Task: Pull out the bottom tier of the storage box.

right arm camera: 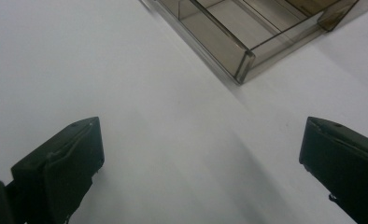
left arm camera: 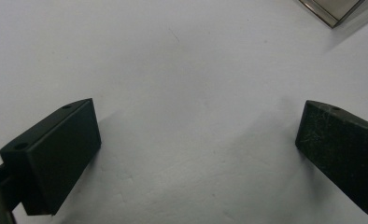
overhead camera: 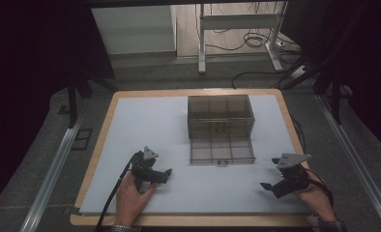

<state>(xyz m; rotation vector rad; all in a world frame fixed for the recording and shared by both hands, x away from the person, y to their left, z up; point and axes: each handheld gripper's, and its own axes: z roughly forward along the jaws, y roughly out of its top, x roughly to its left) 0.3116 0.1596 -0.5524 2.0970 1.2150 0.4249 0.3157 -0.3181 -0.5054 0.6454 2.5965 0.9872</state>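
A smoky clear compartment box [overhead camera: 220,117] lies open in the middle of the white board [overhead camera: 145,121], its flat divided half [overhead camera: 221,149] toward me. My left gripper [overhead camera: 162,174] rests low on the board at the front left, held by a hand, jaws wide apart with nothing between them. In the left gripper view the left gripper [left arm camera: 198,140] frames bare board, and a box corner [left arm camera: 334,10] shows at the top right. My right gripper [overhead camera: 271,173] sits at the front right, open and empty. In its own view the right gripper [right arm camera: 201,154] points toward the box [right arm camera: 229,44].
The white board lies on a wooden tabletop [overhead camera: 94,220] with edges showing all round. Metal rails [overhead camera: 53,169] run along both sides. Beyond the table are a desk frame [overhead camera: 201,43] and loose cables [overhead camera: 256,38] on the floor.
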